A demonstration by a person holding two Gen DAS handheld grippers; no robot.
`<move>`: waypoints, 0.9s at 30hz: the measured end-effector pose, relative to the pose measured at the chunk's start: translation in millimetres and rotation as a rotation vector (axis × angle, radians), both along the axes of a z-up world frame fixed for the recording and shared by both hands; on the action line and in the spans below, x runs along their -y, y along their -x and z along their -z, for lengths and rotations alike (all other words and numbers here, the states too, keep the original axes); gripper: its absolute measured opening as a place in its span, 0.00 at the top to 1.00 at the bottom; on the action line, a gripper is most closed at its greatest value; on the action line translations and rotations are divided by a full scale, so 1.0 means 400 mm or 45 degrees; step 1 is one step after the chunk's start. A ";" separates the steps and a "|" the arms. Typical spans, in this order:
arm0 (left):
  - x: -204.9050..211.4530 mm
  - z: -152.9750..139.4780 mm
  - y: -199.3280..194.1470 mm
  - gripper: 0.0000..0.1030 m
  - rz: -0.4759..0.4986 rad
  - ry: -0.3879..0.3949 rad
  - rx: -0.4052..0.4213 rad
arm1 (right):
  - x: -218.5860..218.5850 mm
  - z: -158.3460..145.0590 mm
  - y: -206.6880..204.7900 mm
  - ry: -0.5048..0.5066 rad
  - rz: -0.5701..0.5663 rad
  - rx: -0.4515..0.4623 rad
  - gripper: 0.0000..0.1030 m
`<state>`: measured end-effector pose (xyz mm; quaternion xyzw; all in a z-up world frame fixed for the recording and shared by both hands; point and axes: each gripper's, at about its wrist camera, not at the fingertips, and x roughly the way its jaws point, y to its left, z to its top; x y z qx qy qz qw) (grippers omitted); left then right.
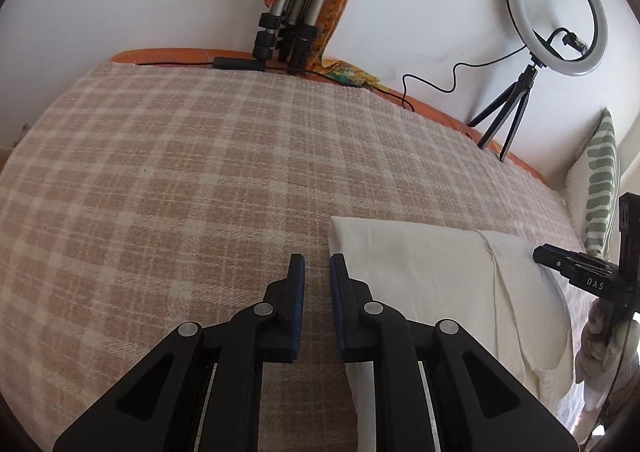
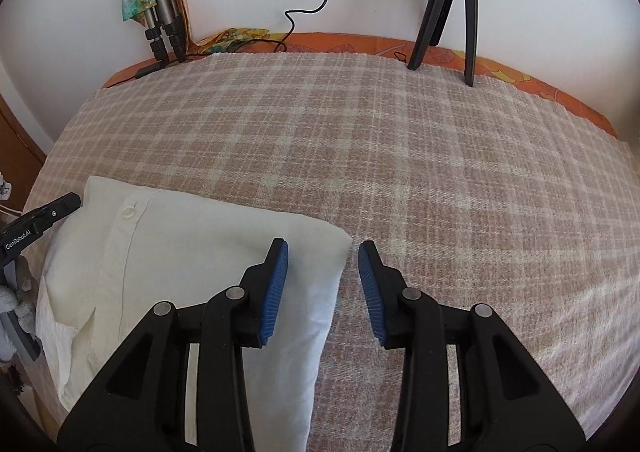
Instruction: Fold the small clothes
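Observation:
A cream white buttoned garment [image 1: 440, 284] lies folded flat on the plaid blanket [image 1: 180, 172]. It also shows in the right wrist view [image 2: 192, 252], with a button near its far left corner. My left gripper [image 1: 317, 264] is open with a narrow gap and empty, over the garment's left edge. My right gripper [image 2: 323, 252] is open and empty, straddling the garment's right far corner. The right gripper shows at the right edge of the left wrist view [image 1: 580, 272]. The left gripper shows at the left edge of the right wrist view [image 2: 36, 220].
A ring light on a black tripod [image 1: 556, 12] stands at the bed's far edge; its legs [image 2: 448, 4] and cable show in the right wrist view. A folded tripod with a colourful cloth [image 1: 288, 12] leans on the wall. A striped pillow [image 1: 600, 180] lies at the right.

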<state>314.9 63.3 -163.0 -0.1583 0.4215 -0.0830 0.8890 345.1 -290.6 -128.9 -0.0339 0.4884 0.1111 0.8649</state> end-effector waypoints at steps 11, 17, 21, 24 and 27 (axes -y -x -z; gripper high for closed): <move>-0.083 -0.007 0.136 0.77 0.034 0.522 -0.112 | 0.167 -0.037 0.154 -0.448 0.103 -0.089 0.42; -0.077 0.019 0.157 0.71 0.038 0.645 -0.166 | 0.216 0.025 0.226 -0.719 0.142 -0.213 0.39; -0.065 0.036 0.148 0.70 0.032 0.651 -0.196 | 0.212 0.053 0.246 -0.745 0.146 -0.239 0.39; -0.059 0.058 0.139 0.70 0.035 0.684 -0.230 | 0.202 0.072 0.241 -0.768 0.139 -0.260 0.39; -0.048 0.072 0.130 0.70 0.041 0.692 -0.245 | 0.183 0.081 0.233 -0.789 0.110 -0.270 0.39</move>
